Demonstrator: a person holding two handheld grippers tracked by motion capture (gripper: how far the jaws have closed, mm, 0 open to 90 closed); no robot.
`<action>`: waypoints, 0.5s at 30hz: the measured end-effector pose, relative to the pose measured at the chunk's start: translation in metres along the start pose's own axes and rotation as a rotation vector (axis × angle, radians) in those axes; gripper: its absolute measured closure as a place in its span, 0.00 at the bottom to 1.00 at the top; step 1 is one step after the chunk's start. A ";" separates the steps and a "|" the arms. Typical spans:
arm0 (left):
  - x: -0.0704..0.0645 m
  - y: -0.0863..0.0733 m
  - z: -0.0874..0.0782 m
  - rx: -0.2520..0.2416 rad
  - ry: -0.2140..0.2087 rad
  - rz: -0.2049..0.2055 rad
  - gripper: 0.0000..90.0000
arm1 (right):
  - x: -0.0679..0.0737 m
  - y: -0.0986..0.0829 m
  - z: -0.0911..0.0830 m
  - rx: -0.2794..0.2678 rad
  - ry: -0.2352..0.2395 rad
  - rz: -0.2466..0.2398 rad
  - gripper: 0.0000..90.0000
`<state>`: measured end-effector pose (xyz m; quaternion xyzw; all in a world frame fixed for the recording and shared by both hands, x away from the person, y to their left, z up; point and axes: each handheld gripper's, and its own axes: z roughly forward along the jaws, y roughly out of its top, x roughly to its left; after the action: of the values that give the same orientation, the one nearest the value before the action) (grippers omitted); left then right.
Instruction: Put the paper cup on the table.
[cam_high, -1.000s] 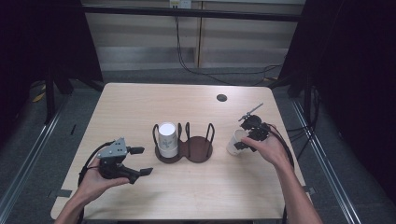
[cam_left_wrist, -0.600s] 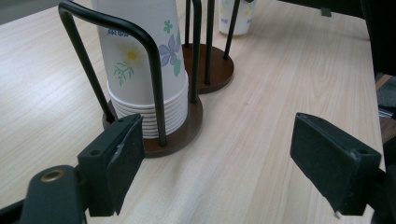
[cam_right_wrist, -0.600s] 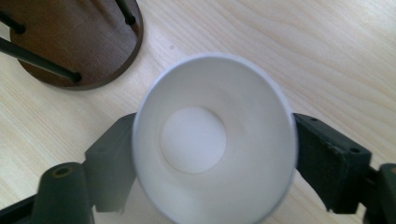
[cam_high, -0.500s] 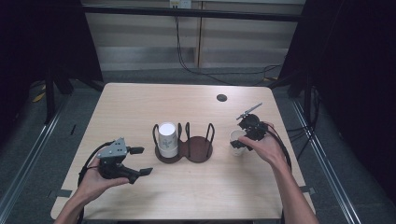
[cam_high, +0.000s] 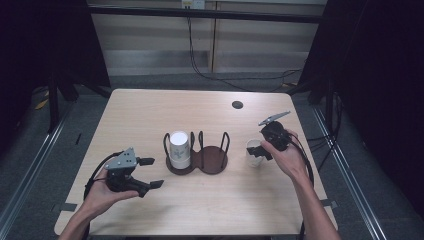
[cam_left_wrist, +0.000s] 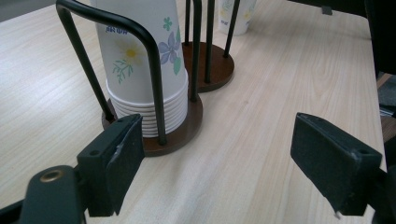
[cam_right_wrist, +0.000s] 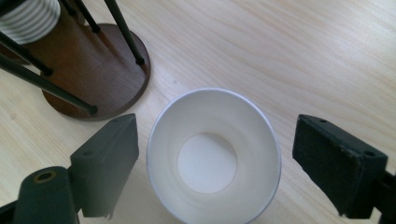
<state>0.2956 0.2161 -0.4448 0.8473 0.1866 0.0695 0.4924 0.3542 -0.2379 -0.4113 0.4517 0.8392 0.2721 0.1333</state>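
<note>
The right gripper (cam_high: 263, 148) has closed in on the lone paper cup (cam_high: 253, 152), its jaws now wide on either side of the rim.

The cup stands upright on the table (cam_high: 150, 110), just right of the holder's (cam_high: 196, 161) empty ring; neither jaw touches it. A stack of cups (cam_high: 179, 149) fills the left ring. At the near left, the left gripper (cam_high: 150, 172) hovers with jaws wide, facing the holder.

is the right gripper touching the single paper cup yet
Apart. In the right gripper view, the right gripper is open astride the paper cup, with bare table showing between its rim and each jaw.
</note>
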 end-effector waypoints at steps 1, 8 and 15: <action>0.000 0.000 0.000 -0.001 0.000 -0.002 0.19 | 0.000 -0.001 -0.001 -0.012 0.003 0.002 0.16; -0.001 0.000 0.001 0.005 -0.002 -0.003 0.19 | 0.004 -0.010 -0.016 -0.131 -0.034 0.031 0.16; -0.001 0.000 0.000 0.002 0.003 -0.004 0.19 | 0.012 -0.025 -0.027 -0.231 -0.024 0.058 0.16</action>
<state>0.2949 0.2159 -0.4452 0.8472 0.1892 0.0698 0.4915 0.3178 -0.2485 -0.4037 0.4608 0.7870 0.3653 0.1866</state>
